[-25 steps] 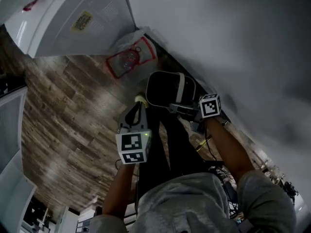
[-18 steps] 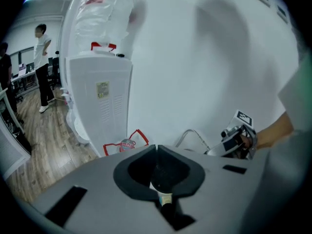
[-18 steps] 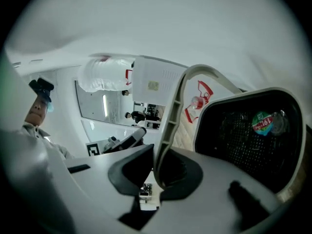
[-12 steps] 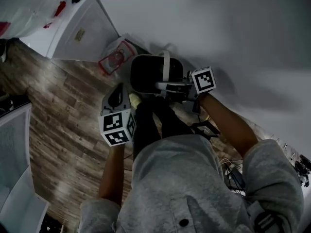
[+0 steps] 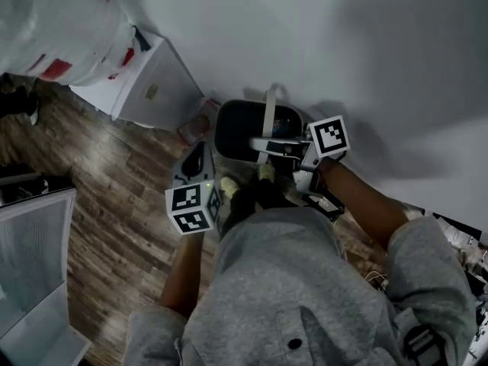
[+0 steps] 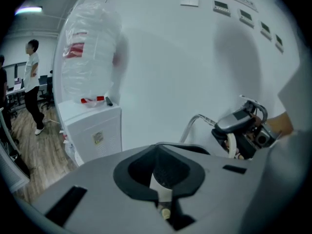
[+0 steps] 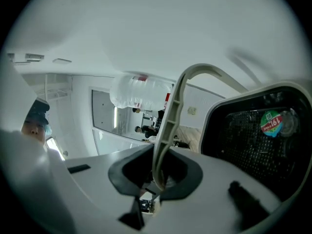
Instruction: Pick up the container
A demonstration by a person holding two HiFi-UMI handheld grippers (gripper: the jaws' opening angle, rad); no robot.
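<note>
The container [image 5: 238, 132] is a dark bin with a pale rim and a pale hoop handle [image 5: 268, 119]. It hangs by the white wall in front of the person's legs. My right gripper [image 5: 263, 145] is shut on that handle. In the right gripper view the handle [image 7: 168, 126] runs down into the jaws of my right gripper [image 7: 156, 184], and the bin's mesh-like inside [image 7: 258, 130] fills the right. My left gripper [image 5: 197, 158] hangs to the left of the bin, apart from it, shut with nothing in it. The left gripper view shows the handle [image 6: 192, 123] and the right gripper [image 6: 239, 130] beyond.
A white cabinet [image 5: 152, 90] with a big clear water bottle [image 5: 53, 29] on top stands at the upper left, close to the bin. The white wall [image 5: 343, 52] lies behind. Wooden floor [image 5: 114, 189] spreads left. A person [image 6: 31, 82] stands far off.
The head view has swung, and the cabinet and bottle now fill the upper left. The right gripper has kept the handle throughout. The left gripper stays beside the bin.
</note>
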